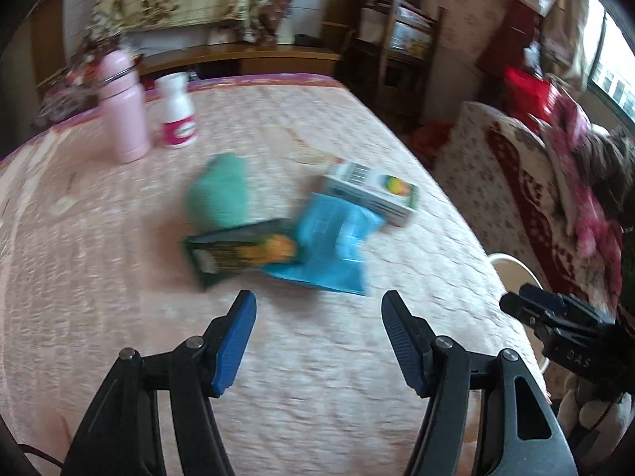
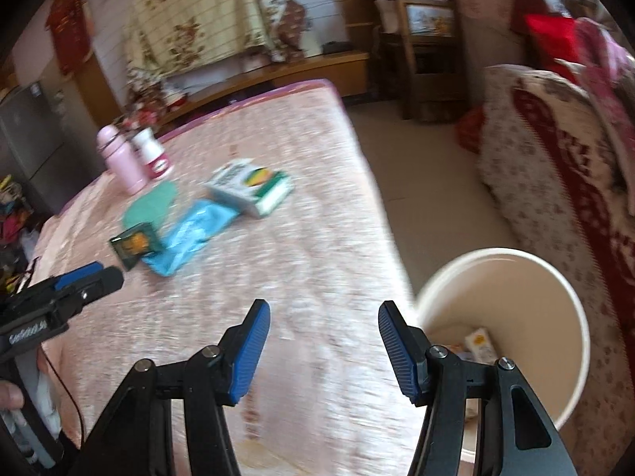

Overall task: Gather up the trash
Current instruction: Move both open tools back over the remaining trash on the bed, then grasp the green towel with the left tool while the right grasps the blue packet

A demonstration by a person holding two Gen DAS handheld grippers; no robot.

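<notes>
Trash on my pink quilted bed (image 1: 317,357), catalogued. One dark green wrapper (image 1: 242,252) with yellow-orange print, flat, nearest my left tongs (image 1: 317,341). One bright blue crinkled plastic packet (image 1: 333,246), its near edge tucked under the green wrapper and its far edge against the box. One white carton box (image 1: 373,192) with a barcode, a round multicoloured mark and a green side, lying flat beyond the packet. One soft teal-green lump (image 1: 220,190), blurred, just behind the wrapper. Further back, standing upright side by side: one pink bottle (image 1: 123,107) and one white jar (image 1: 176,111) with a magenta label. One white bin (image 2: 516,317) on the floor at the bed's right edge, with a yellowish carton (image 2: 480,343) and other scraps I cannot make out in the bottom. My left tongs stand open and empty over bare quilt, short of the wrapper. My right tongs (image 2: 323,341) stand open and empty too, between the bed's edge and the bin's rim.
</notes>
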